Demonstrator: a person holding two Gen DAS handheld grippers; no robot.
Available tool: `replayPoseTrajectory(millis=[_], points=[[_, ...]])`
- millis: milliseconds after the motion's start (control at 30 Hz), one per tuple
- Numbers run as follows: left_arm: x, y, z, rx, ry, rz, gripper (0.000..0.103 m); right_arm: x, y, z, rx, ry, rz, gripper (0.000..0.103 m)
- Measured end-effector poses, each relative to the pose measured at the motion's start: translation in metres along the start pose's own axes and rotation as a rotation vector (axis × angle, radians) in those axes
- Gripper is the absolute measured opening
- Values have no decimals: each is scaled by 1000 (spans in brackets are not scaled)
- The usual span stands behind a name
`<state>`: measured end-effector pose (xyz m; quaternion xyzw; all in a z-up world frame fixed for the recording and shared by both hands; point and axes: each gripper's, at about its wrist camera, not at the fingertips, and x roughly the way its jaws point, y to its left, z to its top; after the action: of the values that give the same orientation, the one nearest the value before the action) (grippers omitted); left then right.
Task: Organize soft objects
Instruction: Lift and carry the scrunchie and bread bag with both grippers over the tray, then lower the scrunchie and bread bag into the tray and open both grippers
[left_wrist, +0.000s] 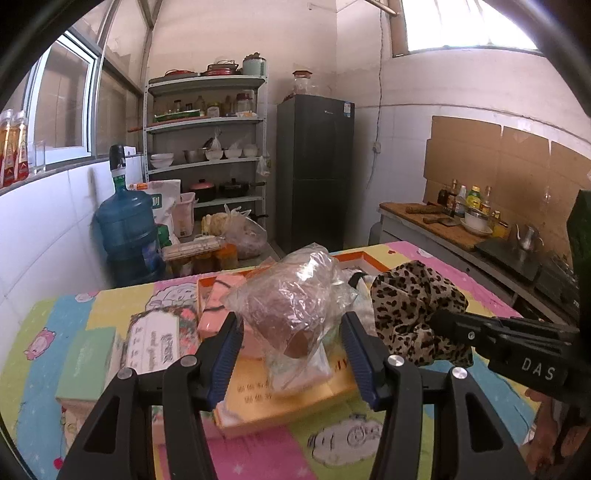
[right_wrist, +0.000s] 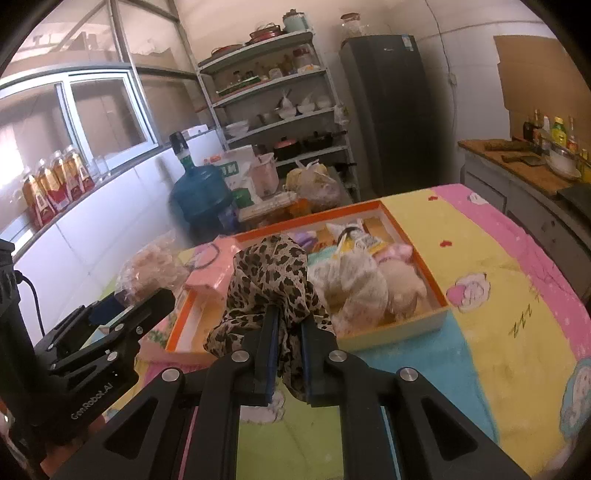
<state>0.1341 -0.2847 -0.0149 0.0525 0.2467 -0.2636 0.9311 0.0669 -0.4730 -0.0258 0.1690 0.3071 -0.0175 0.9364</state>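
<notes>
Your right gripper (right_wrist: 288, 325) is clamped on the leopard-print cloth (right_wrist: 273, 273); the fabric bunches between the blue pads and hangs over the near left corner of the orange-rimmed box (right_wrist: 439, 295). In the left wrist view the same cloth (left_wrist: 413, 310) sits at the tip of the right gripper (left_wrist: 439, 319), whose housing reads "DAS".

Your left gripper (left_wrist: 291, 332) has its jaws wide apart, with the clear plastic bag (left_wrist: 295, 306) holding something brown between them. Whether the pads touch the bag, you cannot tell. In the right wrist view the left gripper (right_wrist: 162, 295) shows "GenRobot.AI" on its body.

The box rests on the desk (right_wrist: 498, 332), which is covered in a pastel cartoon cloth bearing a "ZZZ" mark. Inside the box lie a cream lace-patterned bundle (right_wrist: 354, 284) and a beige plush item (right_wrist: 402, 284), touching.

A pink packet (left_wrist: 221, 310) lies left of the bag. A flat orange carton (left_wrist: 280, 402) beneath the bag carries printed characters, too blurred to read. A framed card (left_wrist: 155, 339) at left has text, also illegible.
</notes>
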Motion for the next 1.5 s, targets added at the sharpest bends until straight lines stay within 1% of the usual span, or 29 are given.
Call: replayPoseTrajectory(millis=[433,700,1033,1367,1467,1500], points=[[48,-3,22,0,35,26,55,36,-22,37,3,-19,-5,12],[78,-4,28,-5,73,35,55,60,-31,51,10,-13,1,13],[112,2,22,-34,150,32,55,88,-39,55,6,24,-16,14],[133,3,14,-38,194,38,55,116,-41,53,-4,74,-20,14],[138,7,12,-47,208,34,56,124,-43,50,1,93,-23,15],[140,8,12,-57,208,22,56,124,-44,50,3,95,-23,18]])
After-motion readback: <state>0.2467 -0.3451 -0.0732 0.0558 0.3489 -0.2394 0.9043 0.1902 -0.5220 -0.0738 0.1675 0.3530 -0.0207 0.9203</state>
